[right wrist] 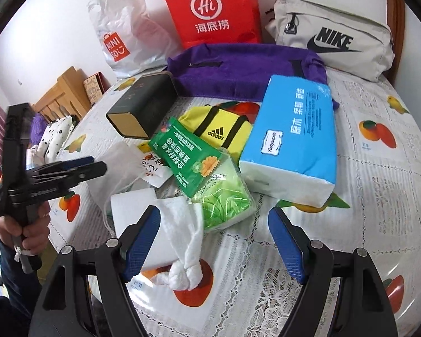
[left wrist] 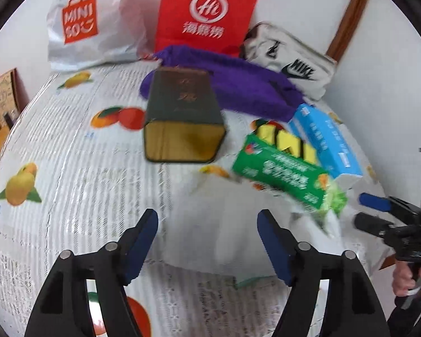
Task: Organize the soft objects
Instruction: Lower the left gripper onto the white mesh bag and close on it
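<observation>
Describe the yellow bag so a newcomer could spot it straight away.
Start at the red paper bag standing against the wall, then come forward over the purple towel to the pile mid-table. The yellow bag lies wedged between the green packet and the blue tissue pack. It alone is bright yellow with black straps and an Adidas logo.

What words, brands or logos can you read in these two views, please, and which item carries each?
"MINISO": white plastic bag at the back.
"Hi" and "海底捞": red paper bag.
"NIKE" with swoosh: grey pouch.
"adidas" with logo: yellow bag.
"Yunyuzan" and "原木": blue tissue pack; its smaller lines are too small.
Green packet: Chinese print, upside down, not legible.
Dark tin: gold characters blurred.
Tablecloth: captions too small.
</observation>
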